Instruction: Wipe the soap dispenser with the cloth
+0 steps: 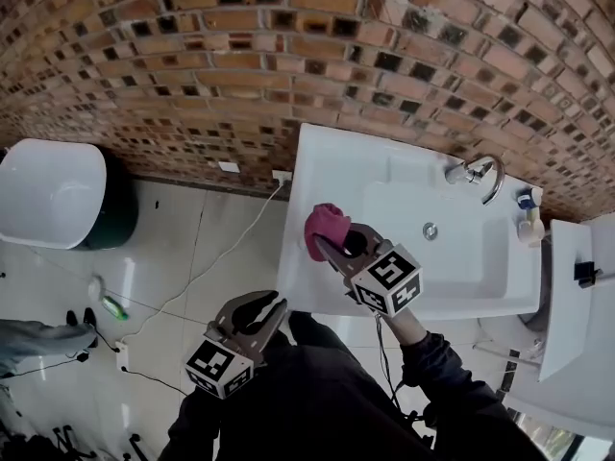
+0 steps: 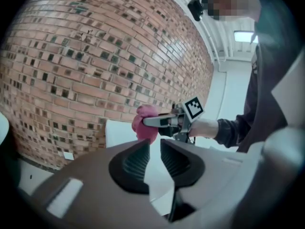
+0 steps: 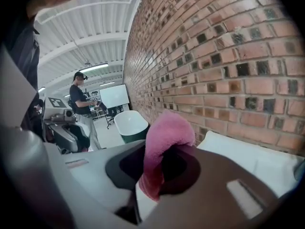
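Observation:
My right gripper (image 1: 322, 245) is shut on a pink cloth (image 1: 327, 224) and holds it in the air over the left end of the white sink (image 1: 336, 161). The cloth (image 3: 164, 137) bulges up from between the jaws in the right gripper view. Small bottles, one of which may be the soap dispenser (image 1: 530, 227), stand on the sink's far right corner, well away from the cloth. My left gripper (image 1: 271, 305) hangs lower, in front of the sink over the floor. Its jaws (image 2: 155, 144) stand a little apart with nothing between them. It looks at the right gripper (image 2: 153, 121) and cloth (image 2: 144, 126).
A chrome faucet (image 1: 476, 174) sits at the sink's back right. A white tub (image 1: 53, 195) on a dark green base stands left by the brick wall. A cable (image 1: 231, 248) runs across the tiled floor. A white shelf (image 1: 572, 296) is at the right. A person (image 3: 78, 99) stands far off.

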Motion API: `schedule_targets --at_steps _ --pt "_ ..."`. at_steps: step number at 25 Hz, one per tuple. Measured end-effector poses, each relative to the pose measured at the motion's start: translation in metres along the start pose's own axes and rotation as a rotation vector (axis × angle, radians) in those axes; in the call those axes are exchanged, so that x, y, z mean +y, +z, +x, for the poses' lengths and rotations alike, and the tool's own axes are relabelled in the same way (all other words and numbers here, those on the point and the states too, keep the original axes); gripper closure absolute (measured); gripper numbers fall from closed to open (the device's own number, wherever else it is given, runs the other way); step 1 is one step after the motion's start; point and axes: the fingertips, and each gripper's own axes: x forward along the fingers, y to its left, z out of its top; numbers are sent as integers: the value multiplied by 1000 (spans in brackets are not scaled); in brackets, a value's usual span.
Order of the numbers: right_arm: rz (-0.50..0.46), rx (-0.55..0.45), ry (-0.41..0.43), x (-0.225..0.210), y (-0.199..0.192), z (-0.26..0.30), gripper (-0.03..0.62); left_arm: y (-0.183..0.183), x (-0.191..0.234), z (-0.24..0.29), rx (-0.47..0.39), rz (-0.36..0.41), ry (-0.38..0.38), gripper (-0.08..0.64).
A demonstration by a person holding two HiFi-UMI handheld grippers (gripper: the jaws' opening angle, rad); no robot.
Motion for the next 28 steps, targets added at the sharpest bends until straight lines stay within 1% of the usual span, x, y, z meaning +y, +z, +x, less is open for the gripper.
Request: schedule_targets --at_steps 3,5,8,11,14,16,18,19,20,21,24,25,26,27,28 --pt "27 30 28 -1 -12 8 537 3 6 13 19 9 -9 488" --pt "70 22 24 -7 -15 2 537 8 13 18 20 14 -19 486" --pt "148 22 -19 -23 -26 -13 537 9 23 23 31 17 -45 488" --pt "186 40 -84 -36 -44 -30 537 9 26 28 52 35 -92 485" --pt "205 -13 -110 -31 -47 -43 537 10 32 32 86 53 -127 449" --pt "192 -63 -92 -15 -47 -48 537 10 35 33 106 48 -141 418" --pt "133 -81 -67 6 -53 -50 537 10 36 35 119 49 -157 403" --pt "84 -76 -62 16 -58 -48 537 10 36 37 124 52 -167 400" --pt "13 -59 -65 24 -62 -45 537 10 36 38 130 56 -175 400" --pt "-85 -27 -78 31 -65 -41 537 10 35 39 135 59 -181 399" --pt "-438 114 -137 45 -77 -22 537 10 33 41 150 71 -190 399" --pt "-525 147 -143 48 -83 -14 537 10 32 40 154 75 -190 399" --pt "-580 168 -140 50 -89 -7 537 10 32 39 160 80 -187 399" --pt "-605 181 -132 51 -96 -1 537 10 32 38 166 84 -183 399" --pt "-609 187 -121 50 -102 5 537 10 33 37 171 86 -177 399"
